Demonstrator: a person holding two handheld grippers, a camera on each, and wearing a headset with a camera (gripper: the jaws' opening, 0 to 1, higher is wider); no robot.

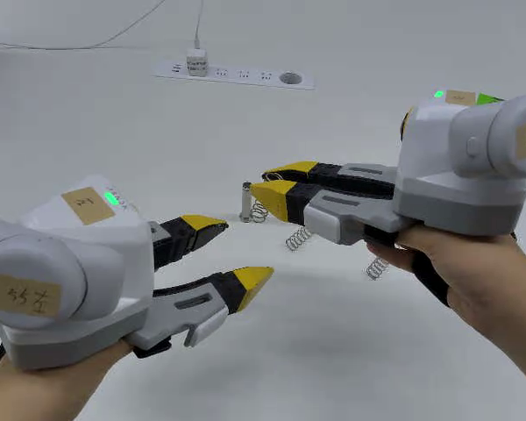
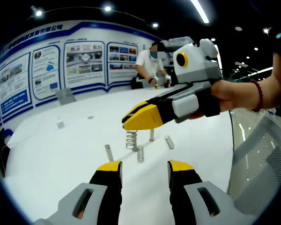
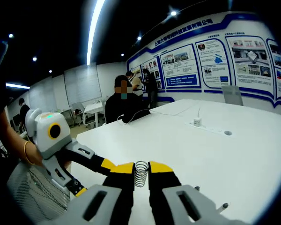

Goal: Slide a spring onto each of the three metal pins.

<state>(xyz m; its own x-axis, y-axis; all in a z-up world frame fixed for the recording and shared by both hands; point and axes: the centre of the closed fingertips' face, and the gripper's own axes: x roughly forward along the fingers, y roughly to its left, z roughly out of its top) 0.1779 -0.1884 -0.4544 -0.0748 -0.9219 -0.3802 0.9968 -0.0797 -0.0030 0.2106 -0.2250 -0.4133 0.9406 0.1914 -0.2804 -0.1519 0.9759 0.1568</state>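
Right gripper (image 1: 261, 181): jaws drawn in narrow, pinching a spring across its coils. The grip sits mid-length, so both open ends stay free to take a pin.
Held spring (image 3: 140, 173): axis upright and hanging below the jaw tips over the middle of the table (image 1: 158, 132), just right of an upright pin. Whether it touches the table I cannot tell.
Upright pin (image 1: 246, 202): bare, and standing on end so a spring can drop over its top.
Left gripper (image 1: 237, 253): near left, jaws spread wide with nothing between them, tips aimed at the pin. It looks placed to steady the pin or the spring.
Loose springs: one (image 1: 298, 237) lies just right of and nearer than the pin; another (image 1: 377, 267) lies further right, under the right gripper.
Second pin (image 2: 151, 135): upright behind the held spring, also bare.
Progress: no pin carries a spring, so this looks like the first fitting.
Next move: centre the bore over the pin top before lowering. If it is off-centre, the coil could catch and tip the pin.
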